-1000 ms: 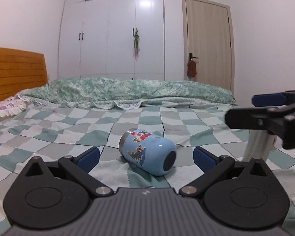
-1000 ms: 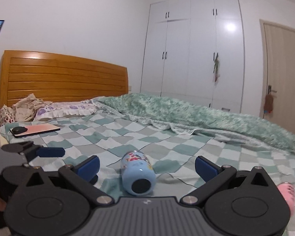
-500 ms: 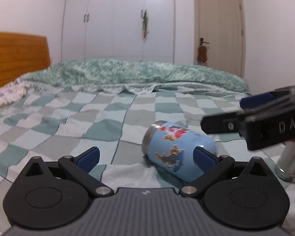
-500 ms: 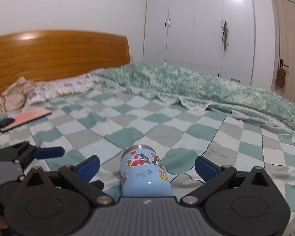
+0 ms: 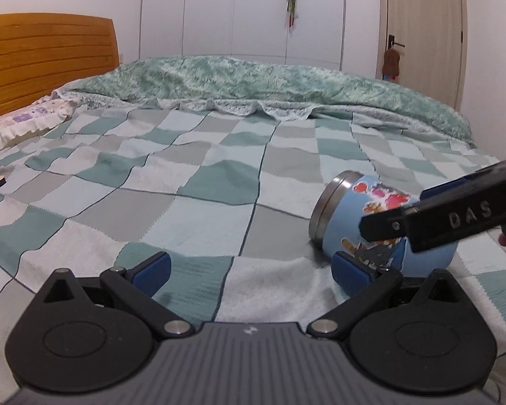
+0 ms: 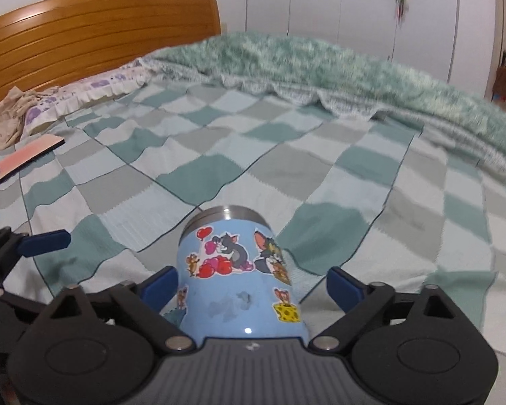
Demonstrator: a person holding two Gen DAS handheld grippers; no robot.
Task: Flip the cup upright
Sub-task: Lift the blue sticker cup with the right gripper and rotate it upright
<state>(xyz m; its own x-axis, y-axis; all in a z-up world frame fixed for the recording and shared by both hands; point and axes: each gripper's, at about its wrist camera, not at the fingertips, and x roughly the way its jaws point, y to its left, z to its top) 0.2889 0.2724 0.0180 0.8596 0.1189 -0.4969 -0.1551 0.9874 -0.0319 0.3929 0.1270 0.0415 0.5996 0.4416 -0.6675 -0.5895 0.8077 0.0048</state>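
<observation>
A light blue cup [image 6: 239,280] with cartoon stickers and a steel rim lies on its side on the checked blanket, mouth pointing away from me. My right gripper [image 6: 251,283] is open, its blue pads on either side of the cup's body, the left pad close to it. In the left wrist view the cup [image 5: 371,222] lies at the right, with the right gripper's black finger across it. My left gripper [image 5: 249,270] is open and empty; its right pad [image 5: 350,270] is just in front of the cup.
A checked green and grey blanket [image 5: 192,202] covers the bed. A folded green quilt [image 5: 270,81] lies across the far side. A wooden headboard [image 6: 94,30], a pillow [image 6: 84,91] and a pink flat object [image 6: 20,158] are at the left.
My right gripper has moved forward over the cup, which now sits between its pads. My left gripper has shifted left, so the cup moved to the right of its view.
</observation>
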